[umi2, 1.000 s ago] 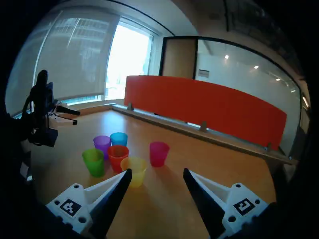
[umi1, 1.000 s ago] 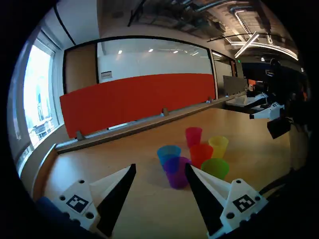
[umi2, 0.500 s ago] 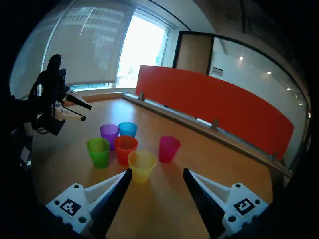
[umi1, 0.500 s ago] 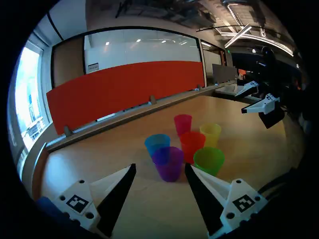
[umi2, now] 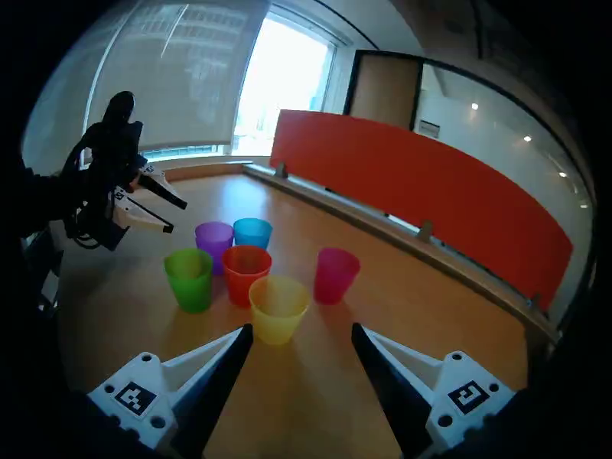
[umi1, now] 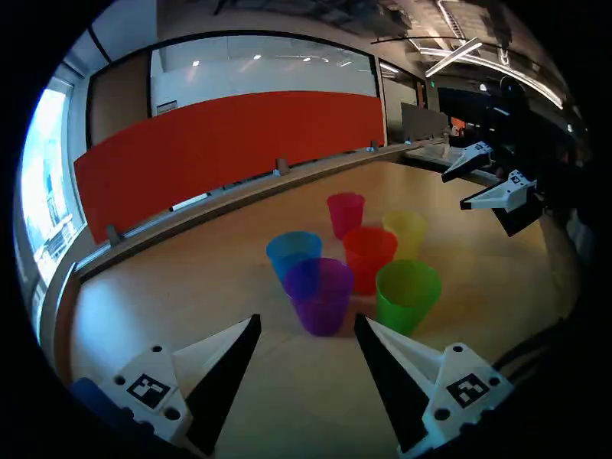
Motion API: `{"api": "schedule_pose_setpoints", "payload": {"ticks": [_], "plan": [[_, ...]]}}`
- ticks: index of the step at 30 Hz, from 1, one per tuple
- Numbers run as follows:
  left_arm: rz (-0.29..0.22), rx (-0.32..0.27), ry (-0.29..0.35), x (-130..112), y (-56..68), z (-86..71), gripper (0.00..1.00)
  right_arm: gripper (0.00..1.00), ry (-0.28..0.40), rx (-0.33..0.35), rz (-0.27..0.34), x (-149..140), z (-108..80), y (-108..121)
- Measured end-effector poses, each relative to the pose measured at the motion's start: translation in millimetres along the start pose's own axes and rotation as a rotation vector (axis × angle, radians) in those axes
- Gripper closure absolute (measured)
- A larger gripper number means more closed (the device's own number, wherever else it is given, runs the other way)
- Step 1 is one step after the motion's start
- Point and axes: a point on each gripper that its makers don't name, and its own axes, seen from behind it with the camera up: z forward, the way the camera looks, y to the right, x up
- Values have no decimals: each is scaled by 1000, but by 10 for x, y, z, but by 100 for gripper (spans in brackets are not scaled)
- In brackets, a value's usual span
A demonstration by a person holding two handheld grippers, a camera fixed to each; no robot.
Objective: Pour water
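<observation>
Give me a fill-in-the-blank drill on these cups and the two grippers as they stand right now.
In the left gripper view, the left gripper has the purple cup nearest, ahead of its ____ fingers.
In the right gripper view, the cup nearest the right gripper is the ____ one.
The wooden table carries ____ cups in all.
Missing words: open; yellow; six.

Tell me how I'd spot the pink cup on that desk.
Find the long red partition along the edge of the wooden desk. In front of it stand six coloured plastic cups. The pink cup is the only pink one and stands slightly apart on the partition side, next to the yellow cup.
</observation>
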Motion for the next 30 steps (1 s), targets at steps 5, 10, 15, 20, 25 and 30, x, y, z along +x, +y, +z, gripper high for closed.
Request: {"api": "schedule_pose_setpoints", "payload": {"ticks": [5,10,15,20,25,30], "plan": [[12,-20,-24,-38,23,95,10,0,-16,13,-2,-61,86,-30],[29,-35,-40,-50,49,175,10,0,-25,23,-1,-105,163,-47],[32,-41,-50,-68,47,226,10,0,-29,29,1,-127,215,-55],[31,-41,-57,-85,32,246,10,0,-31,31,-4,-124,238,-55],[36,-39,-57,-79,25,231,10,0,-33,35,-12,-119,267,-68],[41,-37,-57,-74,23,206,10,0,-34,42,-16,-110,293,-87]]}}
